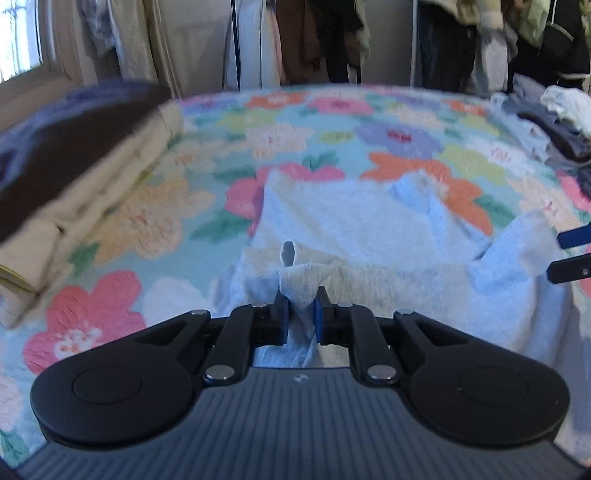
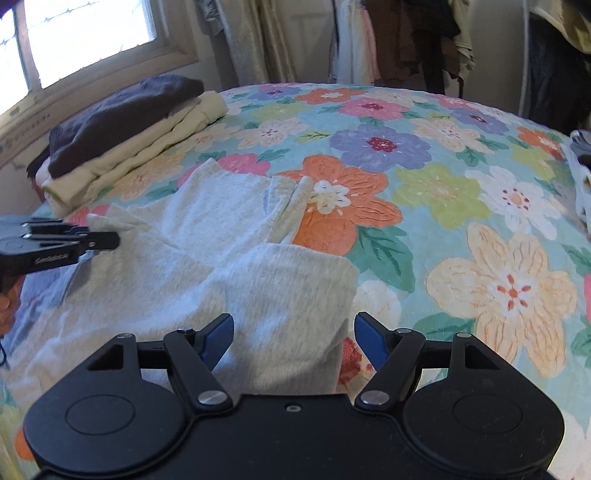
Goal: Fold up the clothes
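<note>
A light grey garment [image 1: 351, 229] [image 2: 207, 258] lies partly folded on the floral bedspread [image 2: 461, 206]. My left gripper [image 1: 300, 312] is shut on a bunched fold of this garment near its left edge, and it shows from the side in the right wrist view [image 2: 107, 240]. My right gripper [image 2: 293, 332] stands open just above the garment's near right corner, with cloth under the gap and nothing pinched. Its fingertips [image 1: 565, 271] poke in at the right edge of the left wrist view.
A stack of folded clothes [image 2: 125, 136] [image 1: 74, 192], dark brown on cream, sits at the bed's left under a window [image 2: 85, 33]. Unfolded clothes [image 1: 554, 118] are heaped at the bed's far right. Hanging garments [image 1: 332, 37] line the wall behind.
</note>
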The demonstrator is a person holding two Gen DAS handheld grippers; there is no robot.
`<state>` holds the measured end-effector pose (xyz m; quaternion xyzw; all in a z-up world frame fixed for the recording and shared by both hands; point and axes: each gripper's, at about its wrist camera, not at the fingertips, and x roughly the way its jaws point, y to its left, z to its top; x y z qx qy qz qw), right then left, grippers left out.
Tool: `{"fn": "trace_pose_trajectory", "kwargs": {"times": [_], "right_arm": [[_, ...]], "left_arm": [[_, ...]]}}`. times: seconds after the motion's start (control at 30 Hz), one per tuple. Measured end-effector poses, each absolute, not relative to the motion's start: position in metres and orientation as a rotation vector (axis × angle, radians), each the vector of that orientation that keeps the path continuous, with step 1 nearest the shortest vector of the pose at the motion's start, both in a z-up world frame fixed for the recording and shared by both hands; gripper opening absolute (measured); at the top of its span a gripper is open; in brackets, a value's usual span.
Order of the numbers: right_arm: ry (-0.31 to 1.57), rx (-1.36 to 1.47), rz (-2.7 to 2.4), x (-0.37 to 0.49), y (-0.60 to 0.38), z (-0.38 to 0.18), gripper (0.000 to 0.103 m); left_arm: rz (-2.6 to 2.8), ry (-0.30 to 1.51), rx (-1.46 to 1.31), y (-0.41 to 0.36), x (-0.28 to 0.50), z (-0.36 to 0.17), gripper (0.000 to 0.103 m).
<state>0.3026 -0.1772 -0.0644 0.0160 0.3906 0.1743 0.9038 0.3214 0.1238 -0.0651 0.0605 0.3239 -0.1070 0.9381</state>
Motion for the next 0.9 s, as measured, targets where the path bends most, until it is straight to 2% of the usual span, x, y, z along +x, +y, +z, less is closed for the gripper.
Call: {"fn": "trace_pose_trajectory", "kwargs": {"times": [0.1,0.3,0.63,0.7,0.73,0.77,0.83,0.9], "right_arm": [[0.802,0.091,0.36,0.303,-0.183,-0.064,0.077],[0.744,0.14,0.38,0.299,-0.183,-0.058,0.077],[0.844,-0.05,0.314,0.306,-0.152,-0.093,0.077],[0.842,-0.048,0.299,0.304,-0.152,-0.091,0.077],[0.842,-0.059,0.29,0.303,-0.152,-0.091,0.077],[0.842,-0.085,0.274,0.302,-0.151,-0.09,0.077],[0.848,-0.124,0.255,0.3,-0.148,-0.089,0.077],[0.849,-0.134,0.247,0.294,-0.148,-0.086,0.077]], "left_arm": [[-0.197,0.588,0.141,0.123,0.312,-0.055,0.012],[-0.138,0.603,0.131,0.131,0.325,-0.06,0.012],[-0.047,0.614,0.131,0.142,0.342,-0.067,0.013],[-0.024,0.626,0.108,0.148,0.344,-0.07,0.02],[0.017,0.643,0.103,0.151,0.347,-0.074,0.029],[0.062,0.663,0.125,0.155,0.35,-0.079,0.033],[0.124,0.715,0.175,0.164,0.353,-0.085,0.035],[0.136,0.761,0.101,0.185,0.347,-0.079,0.04]]}}
